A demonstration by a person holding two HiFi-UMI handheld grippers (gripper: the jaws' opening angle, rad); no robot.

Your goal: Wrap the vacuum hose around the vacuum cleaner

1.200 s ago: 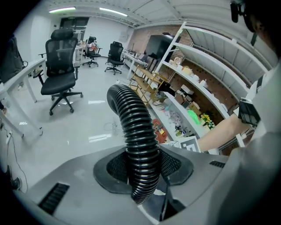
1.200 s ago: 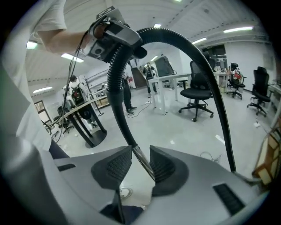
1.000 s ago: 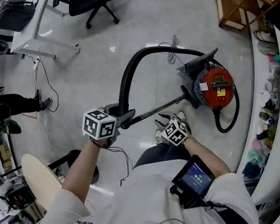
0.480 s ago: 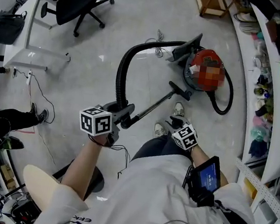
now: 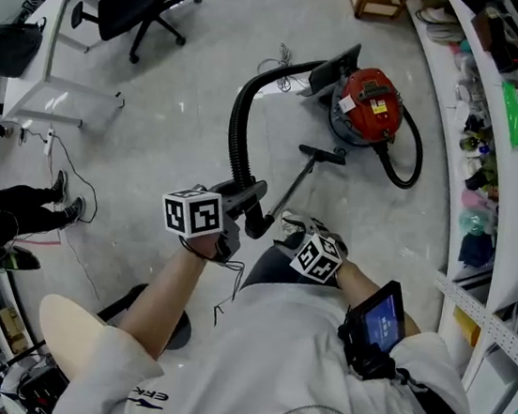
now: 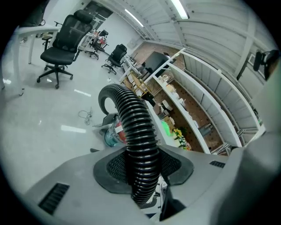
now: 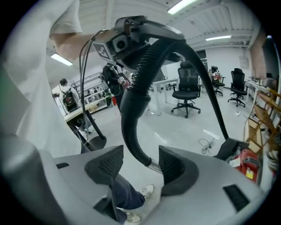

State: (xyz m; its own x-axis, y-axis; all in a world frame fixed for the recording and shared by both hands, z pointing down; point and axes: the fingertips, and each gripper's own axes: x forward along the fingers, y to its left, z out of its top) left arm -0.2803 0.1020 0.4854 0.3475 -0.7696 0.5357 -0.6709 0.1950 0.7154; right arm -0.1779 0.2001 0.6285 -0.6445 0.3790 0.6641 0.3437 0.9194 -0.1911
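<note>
The vacuum hose [image 5: 238, 137] arcs from the red vacuum cleaner [image 5: 371, 107] on the floor up into the left gripper [image 5: 243, 204], whose jaws clamp it as before. The right gripper [image 7: 140, 165], narrower a second ago, has just been opening; its jaws now stand wide around the curved end tube [image 7: 131, 127].

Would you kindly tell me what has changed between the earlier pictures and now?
The right tongs have just been opening and moved in on the wand's curved handle, which now sits between them unclamped. The left tongs stay shut on the hose; the vacuum cleaner stays on the floor.
</note>
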